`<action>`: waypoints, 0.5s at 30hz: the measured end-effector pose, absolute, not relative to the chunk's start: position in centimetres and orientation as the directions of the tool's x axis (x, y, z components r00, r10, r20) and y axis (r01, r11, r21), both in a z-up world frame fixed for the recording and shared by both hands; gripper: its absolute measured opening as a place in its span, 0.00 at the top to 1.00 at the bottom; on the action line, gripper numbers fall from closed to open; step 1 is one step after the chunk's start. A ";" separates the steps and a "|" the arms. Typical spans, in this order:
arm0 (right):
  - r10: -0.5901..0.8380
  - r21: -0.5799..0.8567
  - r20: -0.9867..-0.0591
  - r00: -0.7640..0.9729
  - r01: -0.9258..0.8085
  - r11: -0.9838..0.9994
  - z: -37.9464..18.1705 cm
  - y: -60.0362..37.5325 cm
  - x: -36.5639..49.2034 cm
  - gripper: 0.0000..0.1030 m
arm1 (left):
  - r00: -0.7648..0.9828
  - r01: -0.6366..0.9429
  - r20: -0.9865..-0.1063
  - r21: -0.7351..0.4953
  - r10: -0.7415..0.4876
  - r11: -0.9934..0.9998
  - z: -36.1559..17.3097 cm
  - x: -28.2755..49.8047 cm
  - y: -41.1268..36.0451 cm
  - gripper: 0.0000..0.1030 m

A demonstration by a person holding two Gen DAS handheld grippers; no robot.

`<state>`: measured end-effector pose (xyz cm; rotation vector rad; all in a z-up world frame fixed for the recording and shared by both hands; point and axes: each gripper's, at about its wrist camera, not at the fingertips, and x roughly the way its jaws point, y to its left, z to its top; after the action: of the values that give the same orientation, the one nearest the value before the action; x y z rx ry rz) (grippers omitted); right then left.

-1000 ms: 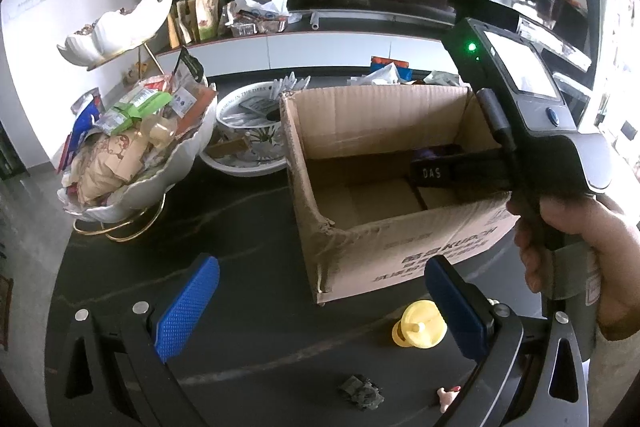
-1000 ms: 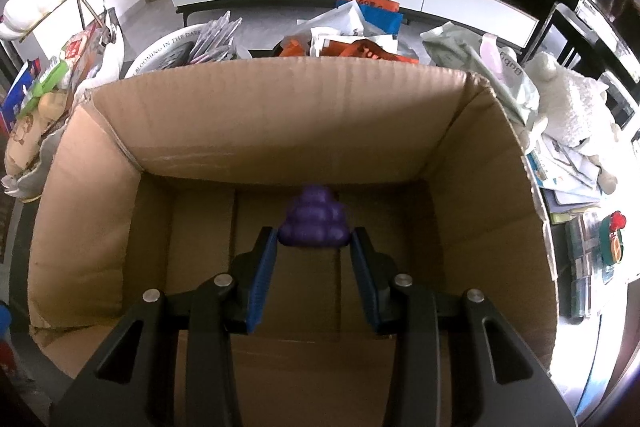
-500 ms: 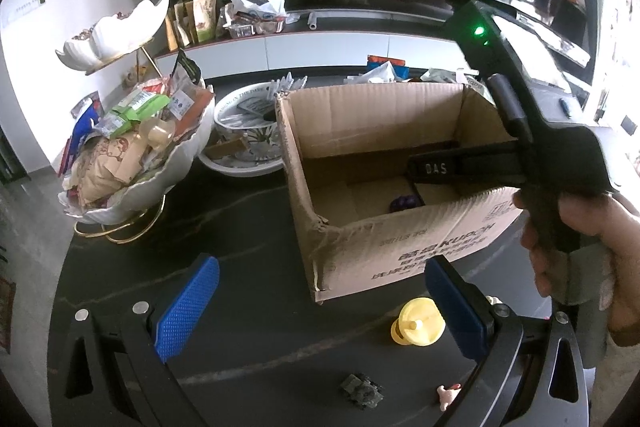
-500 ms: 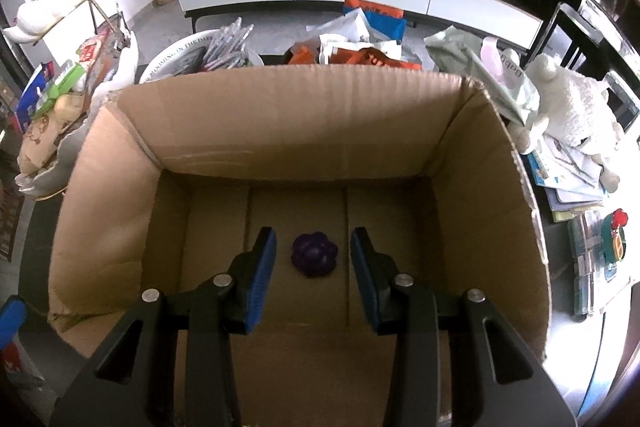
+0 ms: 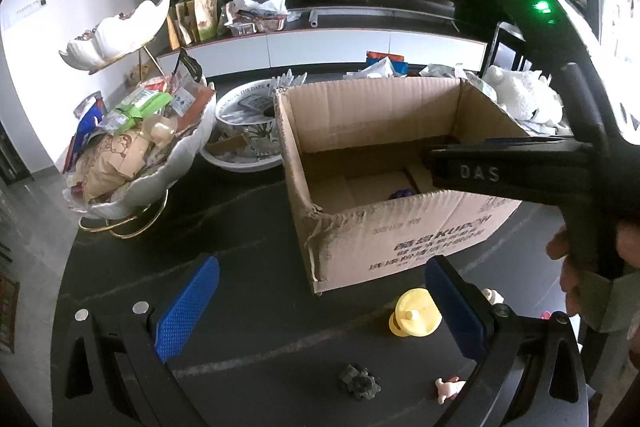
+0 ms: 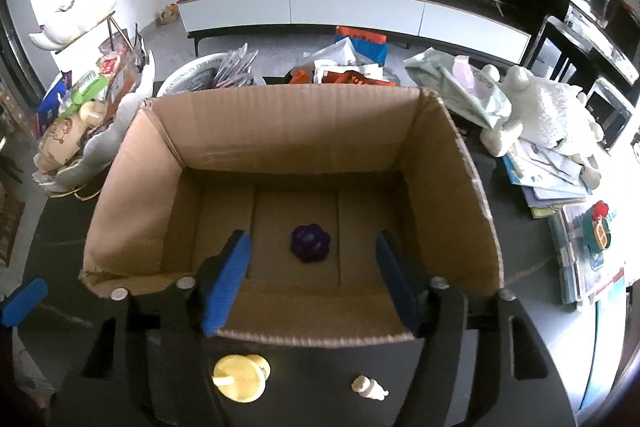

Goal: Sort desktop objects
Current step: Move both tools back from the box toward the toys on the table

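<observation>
While the purple grape toy point(image 6: 310, 243) lies loose on the cardboard box point(image 6: 280, 131) floor, the right gripper point(image 6: 312, 271) above it is opening, nothing between its jaws. Over the dark desk point(image 5: 248, 227), the left gripper point(image 5: 320, 311) hangs wide apart, empty.

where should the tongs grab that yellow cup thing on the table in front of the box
Grip the yellow cup across its round body, coming down from above, probably with the left tongs, which are open nearby. It seems to lie tipped over on the dark table just outside the cardboard box, a small nub poking from its face, so the curved sides are what the pads can close on.
</observation>
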<state>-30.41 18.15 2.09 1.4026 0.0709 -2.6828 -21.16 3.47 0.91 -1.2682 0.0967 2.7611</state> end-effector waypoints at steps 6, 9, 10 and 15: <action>-0.082 0.013 -0.806 -0.586 0.120 -0.993 2.7 18.8 -29.2 0.16 | -0.645 -0.111 -0.762 0.013 0.062 -0.994 0.9 -20.9 3.6 0.02; -0.079 0.009 -0.795 -0.602 0.119 -0.993 3.0 19.0 -28.4 0.05 | -0.649 -0.111 -0.757 0.006 0.068 -0.994 0.9 -20.6 3.6 0.01; -0.077 0.004 -0.790 -0.609 0.120 -0.993 3.1 19.1 -28.2 0.01 | -0.649 -0.116 -0.756 -0.002 0.078 -0.993 1.0 -20.5 3.7 0.01; -0.095 0.017 -0.777 -0.623 0.131 -0.991 3.6 19.5 -26.8 0.01 | -0.648 -0.143 -0.754 -0.016 0.106 -0.990 1.1 -20.1 4.0 0.01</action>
<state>-26.81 19.54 3.62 1.2986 0.0623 -2.7213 -20.08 3.99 1.09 -1.2462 0.0673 2.7326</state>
